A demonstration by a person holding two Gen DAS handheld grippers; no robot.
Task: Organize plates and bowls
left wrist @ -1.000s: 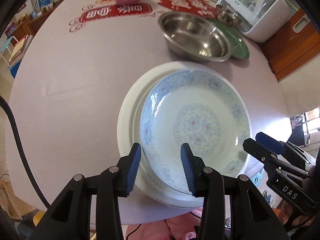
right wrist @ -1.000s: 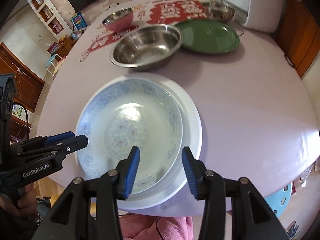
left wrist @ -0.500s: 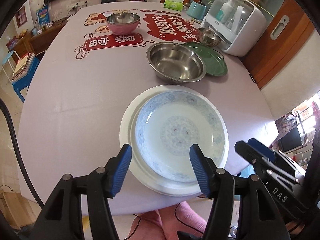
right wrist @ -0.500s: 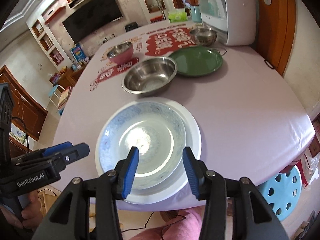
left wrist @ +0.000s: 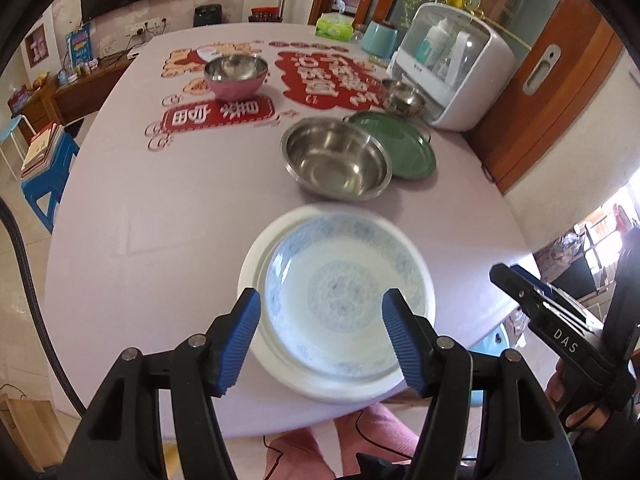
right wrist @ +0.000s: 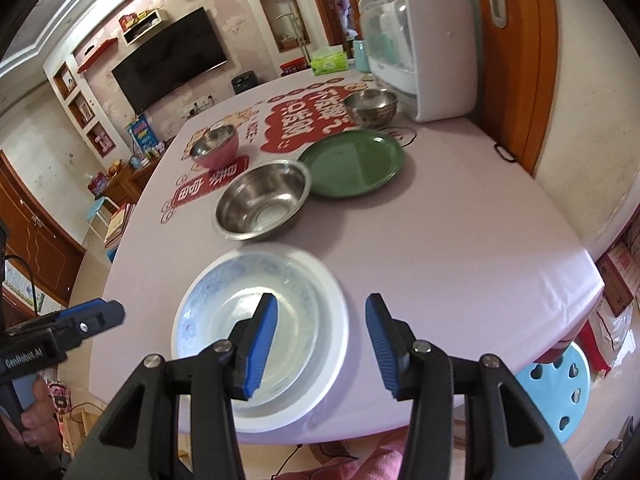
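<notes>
A round table (right wrist: pixel 460 216) with a pale lilac cloth fills the room's middle. A black television (right wrist: pixel 172 60) hangs on a pinkish wall between white shelves (right wrist: pixel 80 96). A wooden door (right wrist: pixel 516 56) stands at the right. Blue stools (left wrist: pixel 44 184) sit on the pale tiled floor (left wrist: pixel 12 264); daylight falls across the cloth.

You're working in a home's living and dining room. A wall-mounted television (right wrist: pixel 170 60) hangs at eleven o'clock, flanked by built-in display shelves (right wrist: pixel 82 108). The round dining table (right wrist: pixel 460 208) wears a lilac cloth, with a tissue box (right wrist: pixel 329 61) and a countertop sterilizer cabinet (right wrist: pixel 420 44) at one o'clock.
</notes>
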